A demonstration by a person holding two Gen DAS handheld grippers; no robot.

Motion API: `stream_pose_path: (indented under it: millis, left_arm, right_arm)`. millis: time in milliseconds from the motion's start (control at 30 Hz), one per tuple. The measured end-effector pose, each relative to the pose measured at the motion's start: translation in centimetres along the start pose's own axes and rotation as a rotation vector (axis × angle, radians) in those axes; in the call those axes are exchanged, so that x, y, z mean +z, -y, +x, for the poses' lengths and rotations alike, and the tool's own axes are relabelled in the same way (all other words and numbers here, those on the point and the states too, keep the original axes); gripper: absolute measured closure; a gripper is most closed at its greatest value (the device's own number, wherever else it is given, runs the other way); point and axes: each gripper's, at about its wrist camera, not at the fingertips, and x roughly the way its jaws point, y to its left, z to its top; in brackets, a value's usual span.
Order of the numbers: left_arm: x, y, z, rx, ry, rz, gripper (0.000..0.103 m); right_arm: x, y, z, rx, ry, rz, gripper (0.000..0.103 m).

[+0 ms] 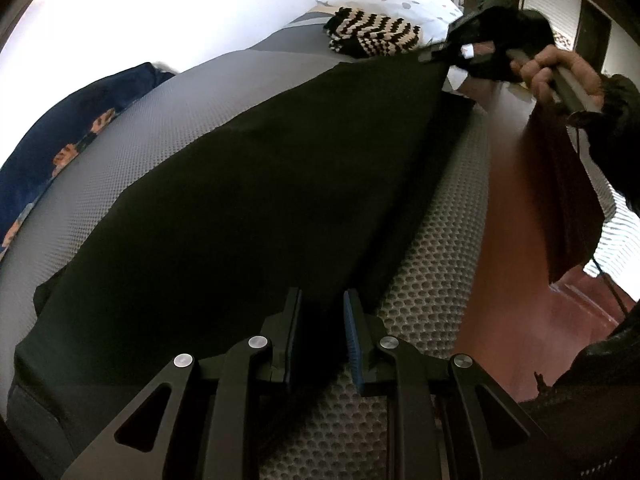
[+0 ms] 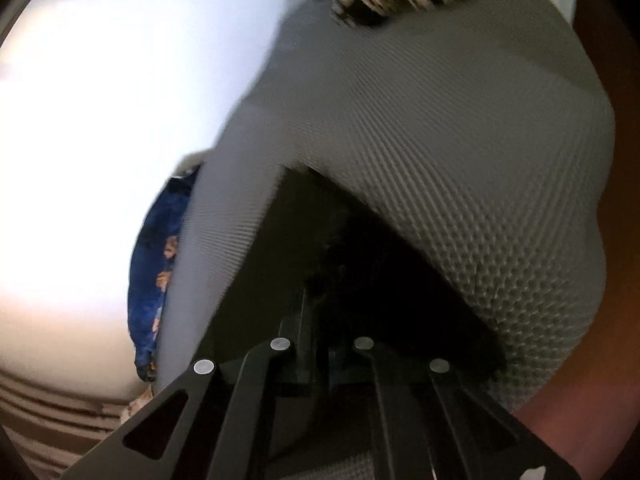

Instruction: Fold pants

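No lettering or labels readable anywhere. The black pants (image 1: pixel 256 184) lie stretched along the grey mesh mattress (image 1: pixel 224 80), near its right edge. The left gripper (image 1: pixel 322 308) sits at the near end, fingers narrowly parted with the dark cloth between them; whether they pinch it I cannot tell. Only the left view shows the right gripper (image 1: pixel 434 54) at the pants' far corner, clamped on the fabric. Beyond that corner lies a black-and-cream zigzag knit (image 1: pixel 370 34). The right view is blurred, its own fingers lost in black cloth.
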Motion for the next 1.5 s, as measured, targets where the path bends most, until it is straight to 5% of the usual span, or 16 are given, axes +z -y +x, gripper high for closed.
stream_pose_path:
  millis: [367,567,667,767,900,1033,1300,1367,1500]
  left_arm:
    - [-1.5,-0.4,-0.7,-0.103,-0.01,-0.011,0.081]
    - [-1.3,-1.5,-0.8,-0.147,-0.005,-0.091,0.081]
    - [-1.3,-2.6,-1.5,-0.177,0.004,-0.152,0.078]
    - [-2.0,-3.9,-2.8,-0.149,0.047,-0.191,0.066]
    - [-3.4,-6.3,-4.7,-0.115,0.07,-0.259,0.066]
    - [-5.3,-9.4,-6.7,0.019,0.117,-0.358,0.059]
    - [-9.3,-16.7,-10.3,0.306,0.156,-0.607,0.055]
    - [-10.3,-17.8,-11.0,0.354,0.154,-0.646,0.04]
    - [-12.3,-20.4,-12.2,0.397,0.146,-0.72,0.037]
  right_arm:
    - [-2.9,3.1,-0.3,-0.194,0.01,-0.014,0.1]
    - [-2.9,4.0,-0.4,-0.22,0.014,0.014,0.101]
    - [-2.8,3.7,-1.4,-0.255,0.019,0.018,0.092]
    - [-3.0,2.8,-2.9,-0.375,0.071,-0.015,0.053]
    - [-2.8,1.4,-4.9,-0.372,0.121,-0.021,0.053]
    - [-2.9,-2.9,-4.4,-0.313,0.119,-0.119,0.053]
    - [-7.1,-18.2,8.0,-0.055,-0.23,-0.493,0.052]
    - [-8.9,-21.2,11.0,0.002,-0.318,-0.553,0.052]
    - [-13.5,-28.0,18.4,0.098,-0.535,-0.689,0.052]
